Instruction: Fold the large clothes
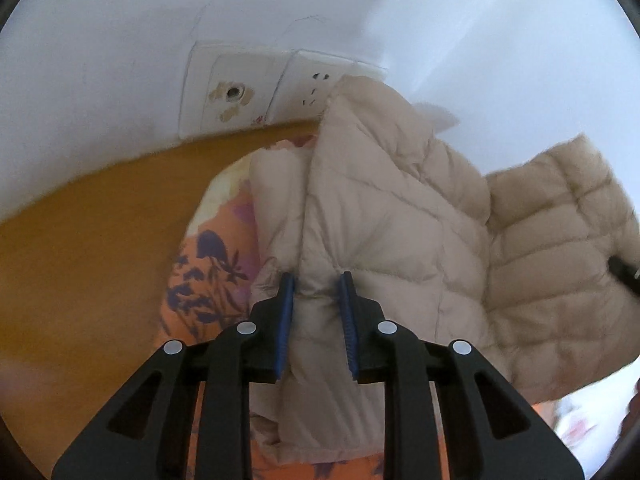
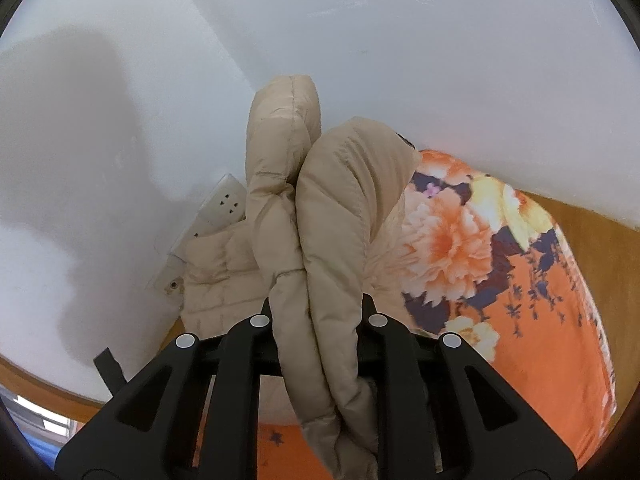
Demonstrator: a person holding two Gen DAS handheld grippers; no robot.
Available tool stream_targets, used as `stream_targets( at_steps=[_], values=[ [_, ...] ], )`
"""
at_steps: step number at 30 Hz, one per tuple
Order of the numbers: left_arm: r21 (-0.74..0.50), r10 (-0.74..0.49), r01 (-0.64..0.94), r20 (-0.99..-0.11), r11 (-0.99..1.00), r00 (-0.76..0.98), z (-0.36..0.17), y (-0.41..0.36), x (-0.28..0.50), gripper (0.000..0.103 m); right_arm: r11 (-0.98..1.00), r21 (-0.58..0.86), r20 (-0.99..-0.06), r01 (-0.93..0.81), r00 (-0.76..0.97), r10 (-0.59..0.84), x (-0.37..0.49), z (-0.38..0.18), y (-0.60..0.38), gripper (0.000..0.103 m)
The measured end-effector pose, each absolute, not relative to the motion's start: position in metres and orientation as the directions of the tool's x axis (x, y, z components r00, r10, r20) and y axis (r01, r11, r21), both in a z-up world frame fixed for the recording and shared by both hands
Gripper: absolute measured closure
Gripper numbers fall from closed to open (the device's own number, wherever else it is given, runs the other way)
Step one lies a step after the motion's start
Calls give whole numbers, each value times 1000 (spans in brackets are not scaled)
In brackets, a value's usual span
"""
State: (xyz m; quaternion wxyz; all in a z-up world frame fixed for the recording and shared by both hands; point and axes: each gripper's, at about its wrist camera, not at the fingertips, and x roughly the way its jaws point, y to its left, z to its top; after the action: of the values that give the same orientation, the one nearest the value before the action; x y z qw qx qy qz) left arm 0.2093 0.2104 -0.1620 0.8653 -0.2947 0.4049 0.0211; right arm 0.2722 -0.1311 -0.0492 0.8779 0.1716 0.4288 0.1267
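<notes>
My right gripper (image 2: 318,308) is clamped on a thick fold of the beige quilted jacket (image 2: 332,240); the padded cloth bulges up between my black fingers (image 2: 374,312) and hides their tips, then trails down past the bottom of my frame. Two puffy lobes of the jacket stand upright ahead of me, pressed against each other. More of the jacket hangs to the left, against the white wall (image 2: 400,40), covering part of a wall socket plate (image 2: 222,206). To the right lies an orange bedcover (image 2: 520,280) with big peach and yellow flowers, touching the jacket's edge. A strip of brown wood (image 2: 600,220) shows beyond the bedcover at the far right.
</notes>
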Motion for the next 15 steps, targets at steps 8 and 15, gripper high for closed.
stream_targets(
  at_steps=[8,15],
  values=[
    [-568,-271,-250,-675,784,687,-179,229,203,81,893,382,-773,-239,447,450,274,-82,-6,76],
    [-643,-295,-262,-625,720,723,-191,225,193,81,844,478,-772,-242,343,535,291,-130,30,72]
  ],
)
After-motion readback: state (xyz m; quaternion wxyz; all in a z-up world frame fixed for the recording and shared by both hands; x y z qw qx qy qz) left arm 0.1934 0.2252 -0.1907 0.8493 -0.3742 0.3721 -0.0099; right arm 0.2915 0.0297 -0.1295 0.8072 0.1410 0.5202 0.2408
